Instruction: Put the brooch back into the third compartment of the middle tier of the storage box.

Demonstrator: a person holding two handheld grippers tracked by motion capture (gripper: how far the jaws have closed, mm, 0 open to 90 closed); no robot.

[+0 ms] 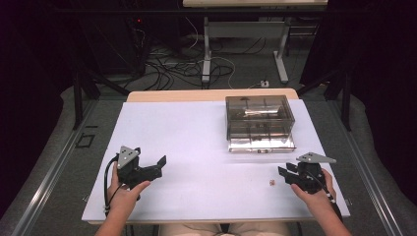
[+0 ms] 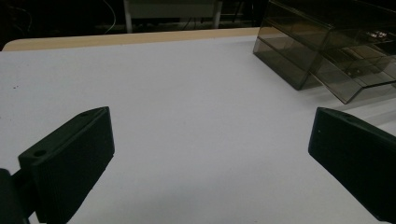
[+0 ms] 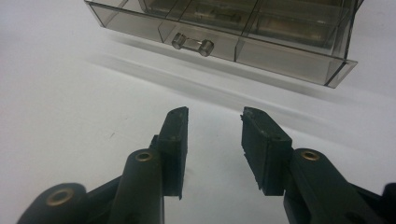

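A smoky clear plastic drawer box [image 1: 259, 114] stands at the back right of the white board [image 1: 196, 147]. Its lowest drawer [image 1: 260, 143] is pulled out toward me. In the right gripper view that drawer [image 3: 280, 56] and its clear handle [image 3: 192, 43] lie just ahead of the jaws. My right gripper [image 1: 286, 169] [image 3: 215, 112] rests low on the board, open by a narrow gap with nothing in it. A tiny brownish item [image 1: 271, 183] lies just left of it. My left gripper [image 1: 148, 156] [image 2: 210, 116] is at the front left, wide open and empty, with the box [image 2: 327, 51] far off to its upper right.
The board lies on a wooden table whose far edge [image 1: 211, 95] shows behind it. Beyond are another table's legs [image 1: 206, 54] and tangled cables [image 1: 172, 69] on the floor. A hand grips each tool at the near edge.
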